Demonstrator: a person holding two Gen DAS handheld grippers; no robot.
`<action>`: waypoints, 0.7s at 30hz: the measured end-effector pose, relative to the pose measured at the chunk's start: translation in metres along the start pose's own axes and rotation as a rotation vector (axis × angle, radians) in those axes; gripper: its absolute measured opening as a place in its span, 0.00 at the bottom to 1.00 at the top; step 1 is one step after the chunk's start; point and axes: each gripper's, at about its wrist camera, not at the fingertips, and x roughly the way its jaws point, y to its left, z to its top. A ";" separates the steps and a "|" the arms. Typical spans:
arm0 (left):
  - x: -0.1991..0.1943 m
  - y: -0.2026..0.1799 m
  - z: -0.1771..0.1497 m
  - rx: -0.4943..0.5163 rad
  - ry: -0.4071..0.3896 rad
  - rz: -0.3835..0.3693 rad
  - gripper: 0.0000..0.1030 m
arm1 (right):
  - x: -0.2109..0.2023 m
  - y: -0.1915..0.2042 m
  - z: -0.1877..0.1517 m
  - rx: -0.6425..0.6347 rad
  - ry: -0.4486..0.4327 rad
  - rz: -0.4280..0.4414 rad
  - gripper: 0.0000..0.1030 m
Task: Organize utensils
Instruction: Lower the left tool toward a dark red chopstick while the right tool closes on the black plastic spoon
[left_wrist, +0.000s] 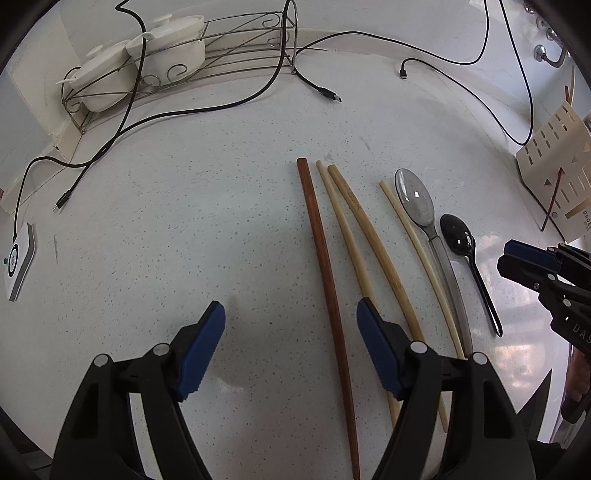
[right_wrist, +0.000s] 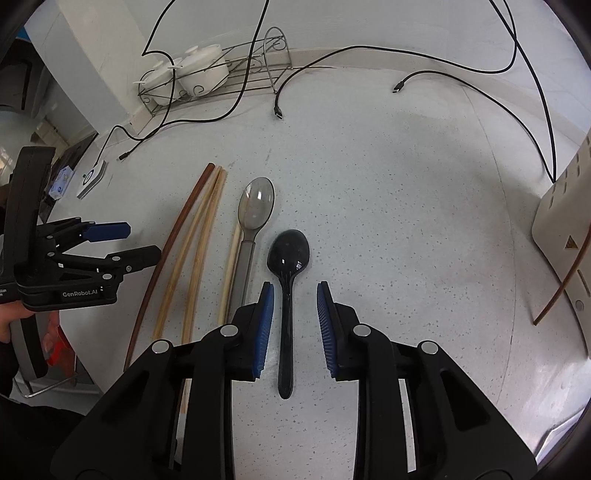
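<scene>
Left gripper (left_wrist: 290, 332), left wrist view: jaws wide, empty, straddling dark red chopstick (left_wrist: 325, 280) on speckled counter (left_wrist: 166, 221). Three pale chopsticks (left_wrist: 373, 243), clear spoon (left_wrist: 413, 201), black spoon (left_wrist: 458, 236) lie toward 3 o'clock. Slotted holder (left_wrist: 554, 166) at 2 o'clock.

Right gripper (right_wrist: 295, 325), right wrist view: jaws narrow, either side of black spoon (right_wrist: 288, 254) handle, pads not touching. Bowl of spoon at 12 o'clock.

Spoon likely light, stiff, slick plastic; best hold mid-handle. Chopsticks thin, rigid, prone to rolling; pinch near middle.
</scene>
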 end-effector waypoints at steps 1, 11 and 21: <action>0.001 0.000 0.001 -0.001 0.002 0.002 0.71 | 0.001 -0.001 0.000 0.001 0.003 -0.001 0.23; 0.010 0.002 0.005 -0.004 0.035 0.007 0.65 | 0.013 0.002 0.007 -0.025 0.024 -0.010 0.23; 0.015 -0.003 0.006 0.014 0.043 0.031 0.65 | 0.027 0.014 0.009 -0.081 0.053 -0.021 0.23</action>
